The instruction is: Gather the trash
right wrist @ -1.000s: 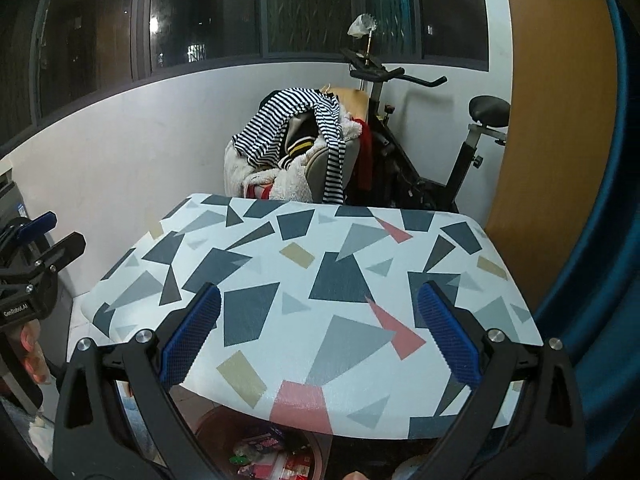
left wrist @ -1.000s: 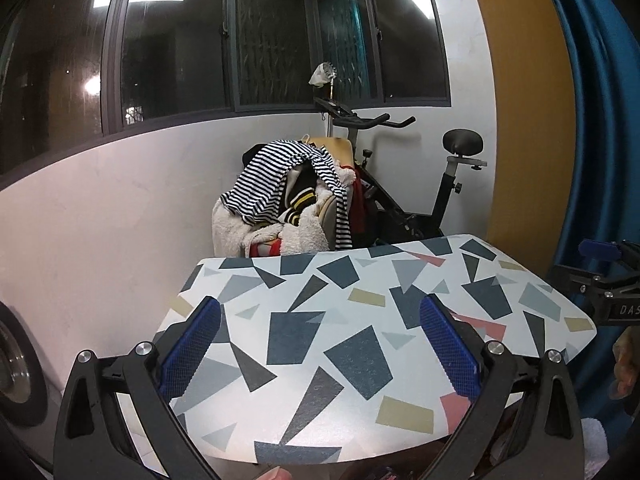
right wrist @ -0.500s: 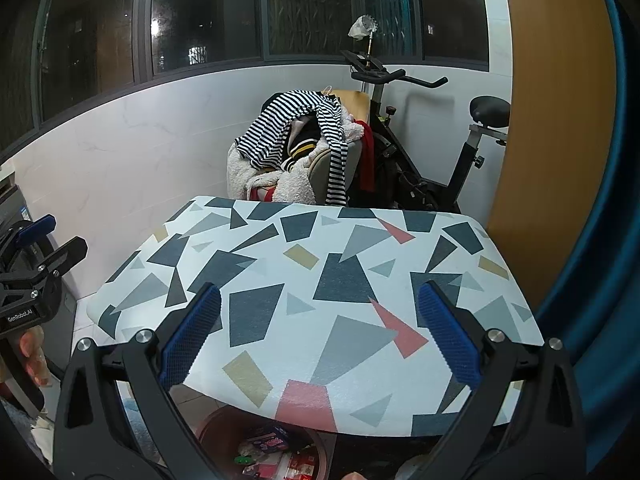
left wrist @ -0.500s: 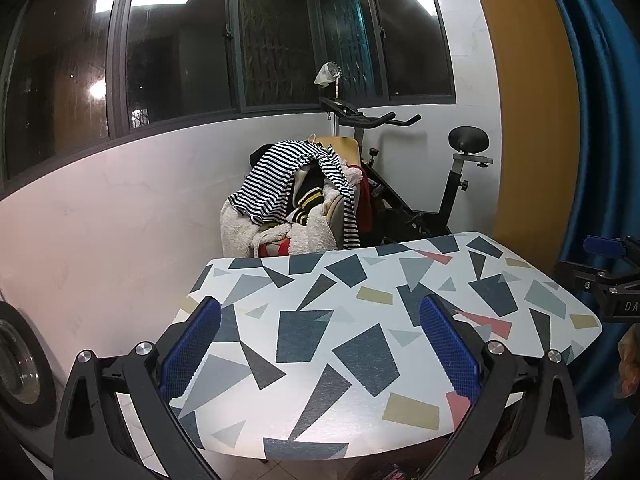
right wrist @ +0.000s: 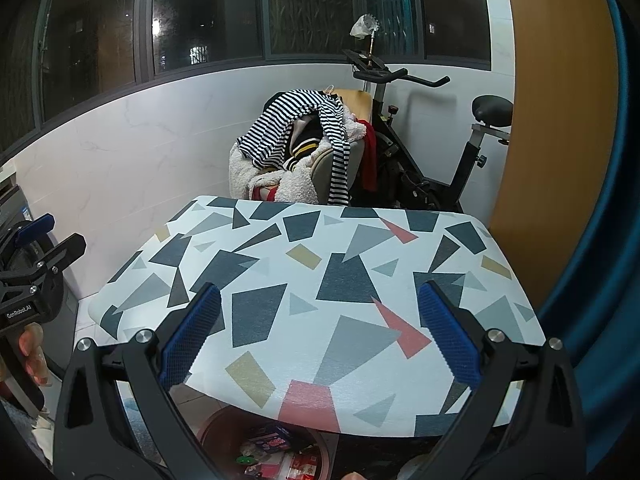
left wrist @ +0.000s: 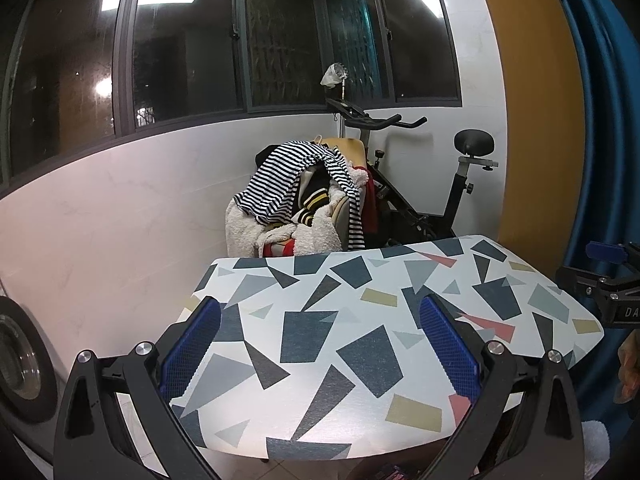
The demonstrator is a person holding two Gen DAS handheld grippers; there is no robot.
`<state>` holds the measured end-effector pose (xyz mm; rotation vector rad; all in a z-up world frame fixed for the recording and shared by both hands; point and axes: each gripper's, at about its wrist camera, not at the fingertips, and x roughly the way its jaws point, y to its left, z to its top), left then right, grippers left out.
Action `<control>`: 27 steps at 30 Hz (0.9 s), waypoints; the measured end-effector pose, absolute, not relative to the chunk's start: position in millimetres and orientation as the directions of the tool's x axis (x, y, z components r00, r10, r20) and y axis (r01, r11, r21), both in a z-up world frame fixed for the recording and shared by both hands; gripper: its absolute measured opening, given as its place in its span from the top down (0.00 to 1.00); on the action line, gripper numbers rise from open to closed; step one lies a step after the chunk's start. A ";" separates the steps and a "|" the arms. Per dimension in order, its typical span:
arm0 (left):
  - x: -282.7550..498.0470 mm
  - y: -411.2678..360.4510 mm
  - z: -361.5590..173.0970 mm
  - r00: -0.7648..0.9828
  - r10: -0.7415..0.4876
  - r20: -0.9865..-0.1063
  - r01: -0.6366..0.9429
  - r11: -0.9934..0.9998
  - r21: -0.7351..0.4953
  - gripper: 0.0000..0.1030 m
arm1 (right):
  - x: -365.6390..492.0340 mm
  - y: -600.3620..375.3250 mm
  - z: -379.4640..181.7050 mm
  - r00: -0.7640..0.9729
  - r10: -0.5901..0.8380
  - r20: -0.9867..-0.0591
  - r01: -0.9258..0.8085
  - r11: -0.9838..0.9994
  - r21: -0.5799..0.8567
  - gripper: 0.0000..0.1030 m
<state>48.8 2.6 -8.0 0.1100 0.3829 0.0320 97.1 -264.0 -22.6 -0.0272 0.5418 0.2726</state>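
Trash: a heap of wrappers and packets, lying inside a reddish-brown bin on the floor, just under the near edge of the worktop; seen only at the bottom of the right wrist view. In the left wrist view, only a dark sliver at the bottom edge, too little to tell.

Above the bin, right gripper held over the near part of the worktop, blue fingers spread wide, nothing between them. Left gripper likewise over the worktop from the left side, blue fingers wide apart and bare.

Worktop covered in a white cloth printed with grey, dark blue, yellow and pink shapes.

Beyond the far edge, a chair heaped with clothes, a striped shirt draped on top. Just beside it to the right, an exercise bike against the white wall. Dark windows above. Blue curtain and an orange panel at the right. Round drum of a washing machine at the far left.
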 end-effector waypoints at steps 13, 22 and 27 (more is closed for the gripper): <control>48.2 3.2 -7.6 0.927 0.055 -0.372 -0.014 0.994 0.112 0.06 | 93.5 -257.4 -25.9 0.819 0.248 -0.518 -0.263 0.964 0.046 0.06; 47.2 6.5 -7.9 0.928 0.060 -0.368 -0.019 0.993 0.114 0.06 | 93.8 -257.6 -25.9 0.819 0.248 -0.518 -0.262 0.964 0.048 0.06; 46.2 6.7 -7.7 0.928 0.060 -0.367 -0.019 0.993 0.114 0.06 | 94.1 -258.1 -25.8 0.819 0.248 -0.517 -0.262 0.964 0.047 0.06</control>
